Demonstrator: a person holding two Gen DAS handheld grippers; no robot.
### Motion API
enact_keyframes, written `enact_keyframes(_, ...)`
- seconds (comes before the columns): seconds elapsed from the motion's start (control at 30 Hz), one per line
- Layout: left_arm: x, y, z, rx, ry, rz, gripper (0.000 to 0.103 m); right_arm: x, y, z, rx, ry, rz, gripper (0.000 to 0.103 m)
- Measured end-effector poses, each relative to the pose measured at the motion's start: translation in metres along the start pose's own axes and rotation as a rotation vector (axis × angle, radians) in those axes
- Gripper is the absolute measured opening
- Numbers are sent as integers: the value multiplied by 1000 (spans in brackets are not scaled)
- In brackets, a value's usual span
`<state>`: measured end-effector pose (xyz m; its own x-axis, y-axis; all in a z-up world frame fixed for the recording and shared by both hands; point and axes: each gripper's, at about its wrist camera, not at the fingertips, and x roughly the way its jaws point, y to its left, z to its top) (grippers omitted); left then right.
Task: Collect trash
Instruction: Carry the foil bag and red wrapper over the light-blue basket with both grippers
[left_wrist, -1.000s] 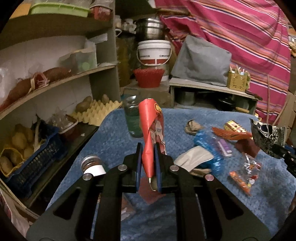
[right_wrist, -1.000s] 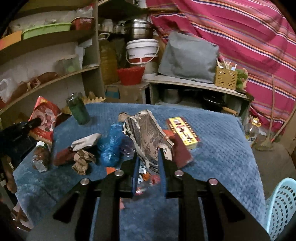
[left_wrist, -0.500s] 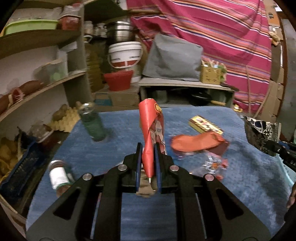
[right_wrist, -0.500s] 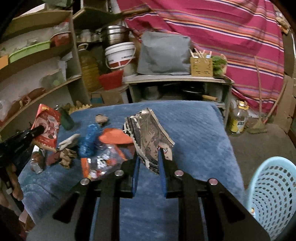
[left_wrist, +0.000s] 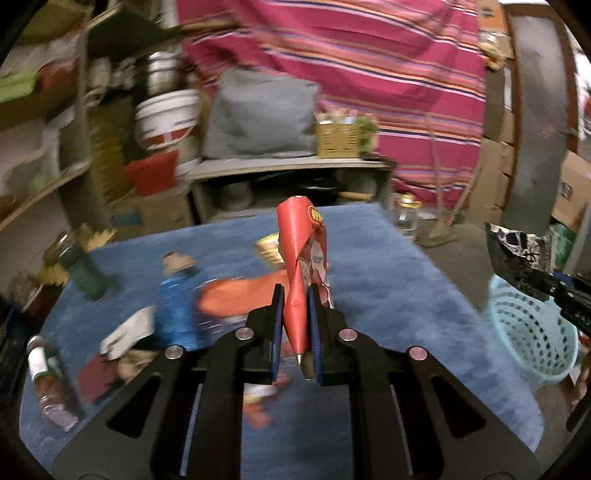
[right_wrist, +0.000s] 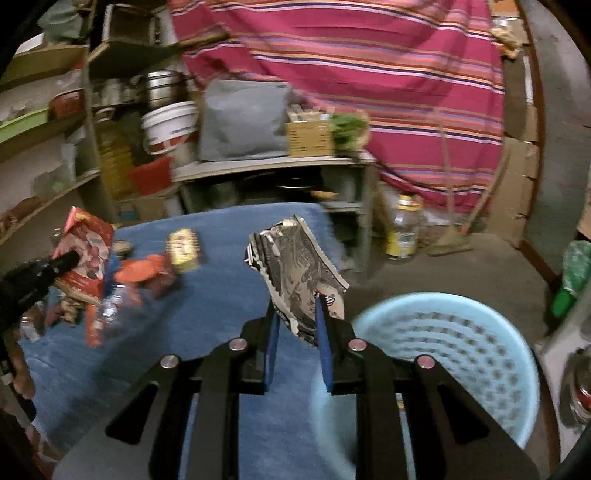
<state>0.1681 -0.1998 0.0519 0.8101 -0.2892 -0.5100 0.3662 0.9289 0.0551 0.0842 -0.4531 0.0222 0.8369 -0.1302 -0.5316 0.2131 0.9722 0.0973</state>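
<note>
My left gripper (left_wrist: 294, 295) is shut on a red snack wrapper (left_wrist: 301, 258) that stands up between its pads, above the blue-covered table (left_wrist: 376, 280). My right gripper (right_wrist: 294, 314) is shut on a crumpled black-and-white patterned wrapper (right_wrist: 295, 273), held over the table's right edge next to a light blue plastic basket (right_wrist: 461, 354) on the floor. That basket (left_wrist: 532, 332) shows at the right in the left wrist view, with the right gripper and its wrapper (left_wrist: 517, 247) above it. The left gripper with the red wrapper (right_wrist: 85, 243) shows at the left of the right wrist view.
Loose trash lies on the table's left half: a blue bag (left_wrist: 175, 306), an orange wrapper (left_wrist: 236, 295), a yellow box (right_wrist: 183, 247), a white paper (left_wrist: 127, 332), small bottles (left_wrist: 48, 387). Shelves (left_wrist: 48, 177) stand at left, a low bench (right_wrist: 273, 162) behind, a bottle (right_wrist: 402, 225) on the floor.
Both grippers have swung to the right with their wrappers still held. The blue basket has come into both views and now sits just under the right gripper; the shelves have slid left.
</note>
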Motion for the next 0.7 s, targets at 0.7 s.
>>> enact_keyframes(0.7, 26, -232, -14, 165, 51, -321, 12, -27, -149, -34, 168, 50, -214, 20)
